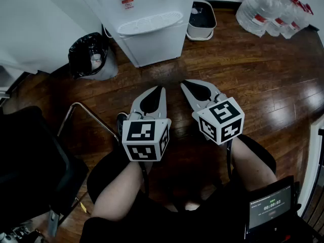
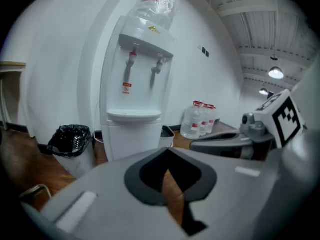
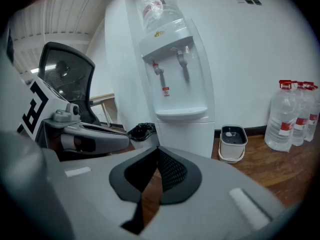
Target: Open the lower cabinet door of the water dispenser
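The white water dispenser stands against the wall at the top of the head view. Its lower cabinet door is closed, and it also shows as the closed lower cabinet door and the lower cabinet door. My left gripper and right gripper hover side by side over the wood floor, well short of the dispenser. Both point toward it. Each is shut with nothing between the jaws, as seen at the left gripper and right gripper.
A bin with a black bag stands left of the dispenser. A small white bucket sits to its right. Several large water bottles stand at the far right. A black chair is at my left, a small screen at bottom right.
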{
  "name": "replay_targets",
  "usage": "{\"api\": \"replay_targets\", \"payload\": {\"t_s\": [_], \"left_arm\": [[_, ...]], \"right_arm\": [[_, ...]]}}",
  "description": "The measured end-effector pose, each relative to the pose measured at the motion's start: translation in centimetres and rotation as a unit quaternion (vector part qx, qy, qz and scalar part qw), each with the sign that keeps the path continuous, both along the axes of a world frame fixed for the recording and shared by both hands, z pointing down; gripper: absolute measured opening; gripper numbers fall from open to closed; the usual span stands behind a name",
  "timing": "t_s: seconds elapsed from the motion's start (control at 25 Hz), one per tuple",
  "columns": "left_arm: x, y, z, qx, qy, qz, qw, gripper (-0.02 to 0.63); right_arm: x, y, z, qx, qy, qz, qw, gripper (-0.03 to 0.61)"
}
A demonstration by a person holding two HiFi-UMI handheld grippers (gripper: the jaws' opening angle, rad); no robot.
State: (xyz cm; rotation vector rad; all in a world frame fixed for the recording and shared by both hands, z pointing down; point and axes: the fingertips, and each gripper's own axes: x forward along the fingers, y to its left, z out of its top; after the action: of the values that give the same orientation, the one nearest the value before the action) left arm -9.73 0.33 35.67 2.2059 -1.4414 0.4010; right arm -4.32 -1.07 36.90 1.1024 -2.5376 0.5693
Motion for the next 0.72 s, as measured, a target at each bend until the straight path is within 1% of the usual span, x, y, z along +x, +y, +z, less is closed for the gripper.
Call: {"api": "replay_targets", "payload": {"t_s": [0.12, 0.2, 0.28, 0.32, 0.36, 0.44, 0.52, 0.64, 0.72], "left_arm": [[0.4, 0.4, 1.1, -0.008, -0.003, 0.012, 0.9999, 0.020], [0.6, 0.4, 2.4, -0.020, -0.024, 0.028, 0.9991, 0.020], [0.5, 0.3, 4.2, -0.041, -0.051, 0.041, 0.9970, 0.020], [0.5, 0.3, 4.9, -0.055, -0.051, 0.043, 0.9963, 0.020], [0.5, 0.1, 5.3, -0.069, -0.041, 0.040, 0.9960, 0.021], [0.6, -0.4, 5.2, -0.090, -0.005, 0.028, 0.9956, 0.020], [0.5, -1.5, 4.8, -0.098, 0.021, 0.017, 0.9948, 0.020], [0.2, -2.9, 4.7, -0.104, 0.036, 0.007, 0.9940, 0.020], [0.5, -4.0, 4.4, -0.103, 0.043, 0.009, 0.9937, 0.020]], "right_arm": [[-0.1, 0.3, 0.9, -0.009, 0.000, 0.003, 1.000, 0.005], [-0.5, 0.4, 1.5, -0.023, -0.003, 0.005, 1.000, 0.005], [-1.0, 0.3, 2.0, -0.038, -0.002, 0.004, 0.999, 0.005], [-1.3, 0.0, 2.1, -0.042, 0.000, 0.003, 0.999, 0.005], [-1.4, -0.3, 2.0, -0.043, 0.003, 0.001, 0.999, 0.005], [-1.3, -1.3, 1.6, -0.038, 0.010, 0.001, 0.999, 0.005], [-0.7, -2.3, 1.3, -0.035, 0.014, 0.006, 0.999, 0.005], [0.7, -3.7, 2.0, -0.046, 0.024, 0.019, 0.998, 0.005], [1.9, -4.9, 2.8, -0.055, 0.032, 0.030, 0.998, 0.005]]}}
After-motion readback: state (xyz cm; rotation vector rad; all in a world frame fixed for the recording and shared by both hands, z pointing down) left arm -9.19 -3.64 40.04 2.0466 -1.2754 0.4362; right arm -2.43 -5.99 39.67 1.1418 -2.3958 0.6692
